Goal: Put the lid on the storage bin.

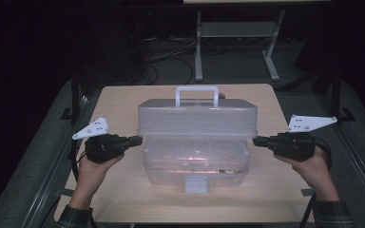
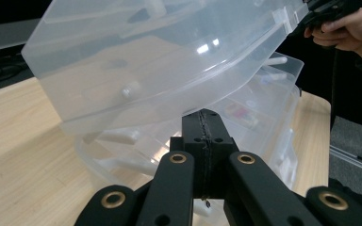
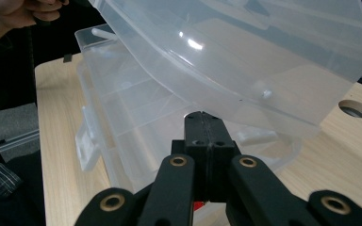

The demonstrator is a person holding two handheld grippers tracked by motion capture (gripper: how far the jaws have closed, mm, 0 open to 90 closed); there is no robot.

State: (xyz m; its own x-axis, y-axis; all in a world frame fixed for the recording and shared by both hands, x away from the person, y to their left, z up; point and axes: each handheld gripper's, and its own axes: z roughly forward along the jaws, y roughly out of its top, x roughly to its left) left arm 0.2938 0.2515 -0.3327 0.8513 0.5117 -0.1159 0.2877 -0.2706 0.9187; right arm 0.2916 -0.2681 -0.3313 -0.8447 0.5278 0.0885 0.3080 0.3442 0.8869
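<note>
In the high view we see a clear plastic box (image 1: 196, 164) in the middle of the wooden table (image 1: 123, 99), with its lid (image 1: 197, 118) raised and its white handle (image 1: 196, 95) standing up at the far side. The left gripper (image 1: 140, 139) comes from the left, held level by the left hand (image 1: 94, 168), and its tip is at the left end of the lid. The right gripper (image 1: 255, 140) comes from the right in the same level pose, held by the right hand (image 1: 309, 164), with its tip at the right end of the lid. Both forearms rise from the bottom edge, and the sleeves are checked.

In the left gripper view the two black jaws are pressed together with nothing between them, and their tip sits just under the edge of the tilted lid (image 2: 146, 61). The base of the box (image 2: 264, 122) lies below.

In the right gripper view the jaws are also closed tight on nothing, again just under the lid (image 3: 245, 52), above the base (image 3: 132, 117)
</note>
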